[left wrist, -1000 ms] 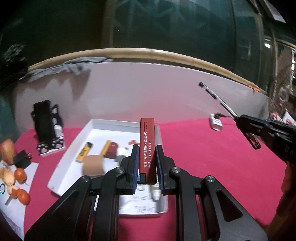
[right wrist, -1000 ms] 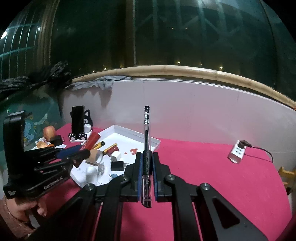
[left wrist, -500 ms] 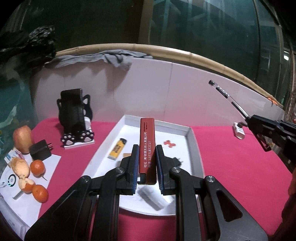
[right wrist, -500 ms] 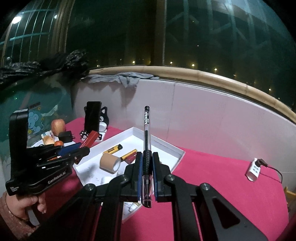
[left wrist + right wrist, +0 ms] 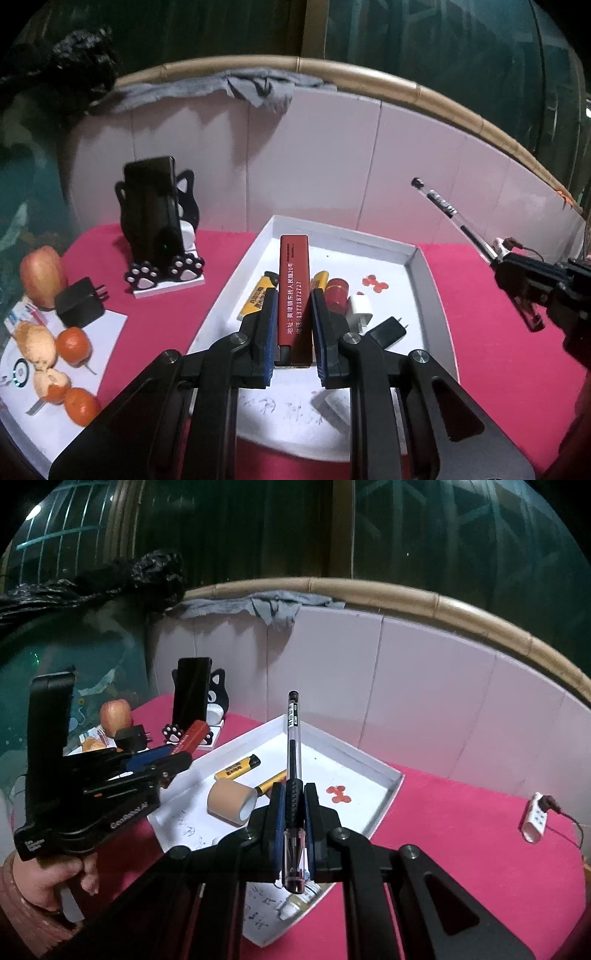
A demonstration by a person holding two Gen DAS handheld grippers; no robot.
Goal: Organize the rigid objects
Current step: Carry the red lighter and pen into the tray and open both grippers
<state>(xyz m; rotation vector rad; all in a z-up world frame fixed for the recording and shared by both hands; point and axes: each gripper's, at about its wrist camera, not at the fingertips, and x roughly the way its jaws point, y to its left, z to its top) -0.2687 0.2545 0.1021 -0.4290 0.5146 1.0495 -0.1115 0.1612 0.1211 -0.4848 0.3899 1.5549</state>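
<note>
A slim dark-red rectangular lighter with white printed characters [image 5: 293,295] stands upright between the blue-padded fingers of the left gripper [image 5: 293,317], clamped at its lower half and held above the shallow white cardboard tray [image 5: 415,258]. In the right wrist view the same lighter [image 5: 192,734] sticks out of the left gripper [image 5: 173,762] over the tray's near-left edge [image 5: 192,771].

The right gripper [image 5: 294,812] is pinched narrowly on a clear plastic ballpoint pen with a black ribbed grip [image 5: 293,753], its capped end pointing up and away — the left wrist view shows this pen [image 5: 454,214] slanting up from the right gripper [image 5: 517,273] at the right side of the tray.

Inside the tray lie a yellow lighter with a black top [image 5: 240,766], a roll of tan tape [image 5: 231,799], a small red cylinder [image 5: 338,291], a white plug adapter [image 5: 360,310], a black plug adapter [image 5: 386,330] and red blotches [image 5: 338,794].

Left of the tray on the pink tablecloth [image 5: 476,332] stands a black phone [image 5: 151,210] in a black cat-shaped stand with paw feet [image 5: 166,275]. Further left are a black charger [image 5: 79,302], an apple [image 5: 40,275] and small oranges [image 5: 72,345]. A white power strip [image 5: 533,818] lies well to the right.
</note>
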